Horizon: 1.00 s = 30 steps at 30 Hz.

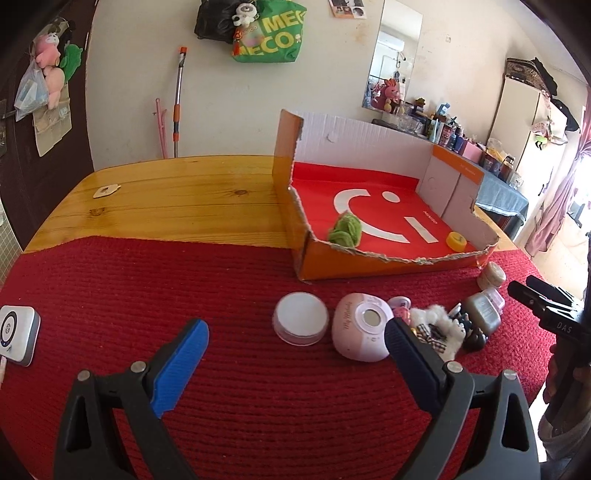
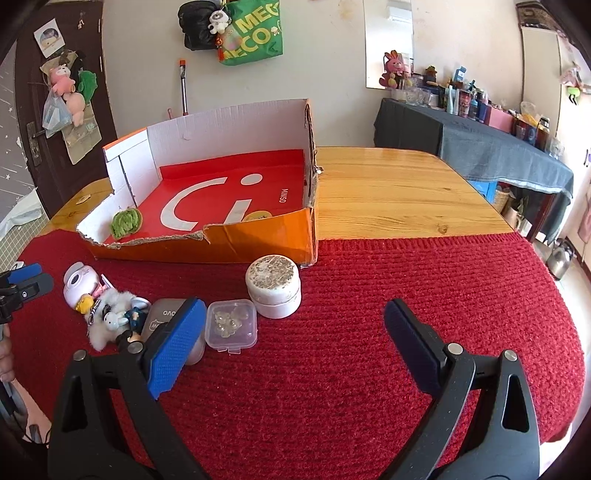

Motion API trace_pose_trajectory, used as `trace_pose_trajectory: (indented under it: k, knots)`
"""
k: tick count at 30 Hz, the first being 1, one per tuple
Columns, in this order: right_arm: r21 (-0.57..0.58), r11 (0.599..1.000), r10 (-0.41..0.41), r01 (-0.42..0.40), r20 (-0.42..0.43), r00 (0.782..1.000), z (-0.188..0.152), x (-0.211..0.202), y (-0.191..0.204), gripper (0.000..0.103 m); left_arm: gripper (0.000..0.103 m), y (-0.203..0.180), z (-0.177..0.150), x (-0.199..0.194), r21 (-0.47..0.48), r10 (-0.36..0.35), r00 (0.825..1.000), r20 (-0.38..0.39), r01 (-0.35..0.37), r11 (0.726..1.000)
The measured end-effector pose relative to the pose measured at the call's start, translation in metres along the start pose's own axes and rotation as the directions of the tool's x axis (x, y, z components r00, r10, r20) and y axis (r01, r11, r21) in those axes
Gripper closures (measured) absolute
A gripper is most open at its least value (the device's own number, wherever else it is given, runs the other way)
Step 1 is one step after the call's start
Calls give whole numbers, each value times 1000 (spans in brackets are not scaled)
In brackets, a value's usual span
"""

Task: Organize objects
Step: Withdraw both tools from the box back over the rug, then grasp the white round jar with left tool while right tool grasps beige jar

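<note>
Green shopping bag (image 1: 271, 35) high on the wall – mop handle (image 1: 178, 99) below, mirror (image 1: 393, 55) rightward.

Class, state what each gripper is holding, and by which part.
Nothing is held: the left gripper and right gripper are both open and empty.

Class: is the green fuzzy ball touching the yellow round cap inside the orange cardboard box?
Apart. The left wrist view shows the green fuzzy ball and yellow round cap separated by red liner.
</note>
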State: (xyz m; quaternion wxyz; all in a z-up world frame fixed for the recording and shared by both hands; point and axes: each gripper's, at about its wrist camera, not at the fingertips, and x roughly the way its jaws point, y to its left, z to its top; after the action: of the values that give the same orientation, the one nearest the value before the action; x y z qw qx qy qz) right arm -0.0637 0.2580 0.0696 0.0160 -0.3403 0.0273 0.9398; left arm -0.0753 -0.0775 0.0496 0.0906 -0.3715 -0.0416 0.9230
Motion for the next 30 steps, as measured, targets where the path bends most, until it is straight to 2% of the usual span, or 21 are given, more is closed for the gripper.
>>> trace_pose_trajectory:
  k: [5, 10, 13, 20, 25, 29, 30]
  knots:
    - [-12, 1000, -11, 11, -14, 1000, 6, 6, -2, 4, 7, 12, 3, 12, 41, -29, 997, -74, 32, 999]
    - [-38, 998, -45, 44, -39, 998, 13, 12, -6, 4, 13, 15, 7, 27, 107, -22, 990, -141, 37, 994]
    - [-44, 997, -65, 62, -71, 995, 16, 18, -10, 4, 15, 14, 9, 34, 151, -16, 987, -159, 40, 988]
    - [-58, 997, -57, 51, -115, 992, 19, 28, -11, 4, 16, 11, 14, 46, 196, -20, 985, -171, 54, 979]
    - [-72, 996, -56, 47, -134, 989, 22, 35, -7, 6, 23, 8, 17, 52, 215, -38, 982, -183, 78, 973]
    - [-82, 996, -35, 22, -156, 987, 23, 42, -5, 16, 29, 5, 17, 54, 226, -45, 982, -182, 86, 970]
    - [-80, 997, -24, 11, -164, 986, 24, 43, -4, 20, 34, 4, 17, 54, 228, -54, 982, -180, 95, 969]
